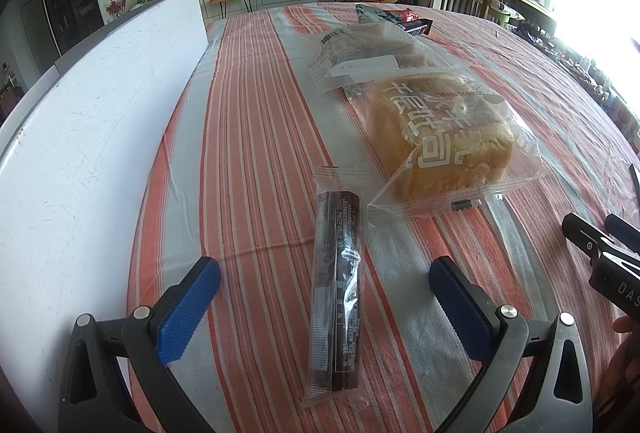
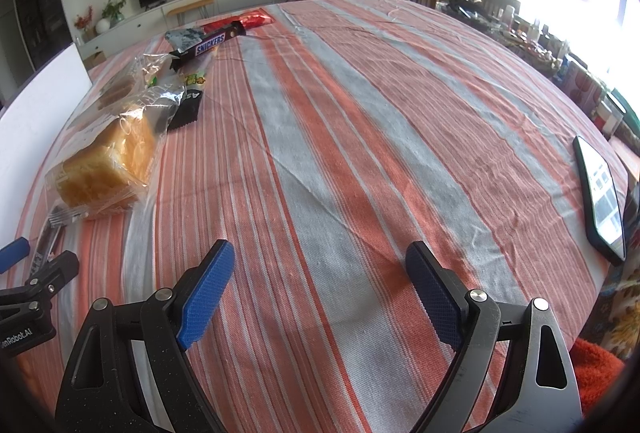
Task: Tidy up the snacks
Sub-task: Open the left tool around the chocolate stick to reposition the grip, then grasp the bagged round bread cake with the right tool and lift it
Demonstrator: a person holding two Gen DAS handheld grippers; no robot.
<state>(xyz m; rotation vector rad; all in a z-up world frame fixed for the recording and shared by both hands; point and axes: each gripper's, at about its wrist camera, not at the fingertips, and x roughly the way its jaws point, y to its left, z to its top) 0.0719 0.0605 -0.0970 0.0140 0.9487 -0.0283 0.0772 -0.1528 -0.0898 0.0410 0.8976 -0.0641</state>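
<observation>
A long dark snack roll in clear wrap (image 1: 338,289) lies on the striped tablecloth between the fingers of my left gripper (image 1: 324,281), which stands open around it without touching. Just beyond it sits a bagged bread loaf (image 1: 440,133), seen also in the right wrist view as the bread loaf (image 2: 108,165). Behind that lies a clear bag of brown cake slices (image 1: 368,53). A Snickers bar (image 2: 210,43), a red packet (image 2: 256,19) and a dark packet (image 2: 186,105) lie farther back. My right gripper (image 2: 320,273) is open over bare cloth.
A white board or box wall (image 1: 88,137) runs along the table's left side. A phone (image 2: 602,197) lies near the right table edge. The striped tablecloth (image 2: 360,113) covers the table. Chairs and a cluttered side table stand beyond the far edge.
</observation>
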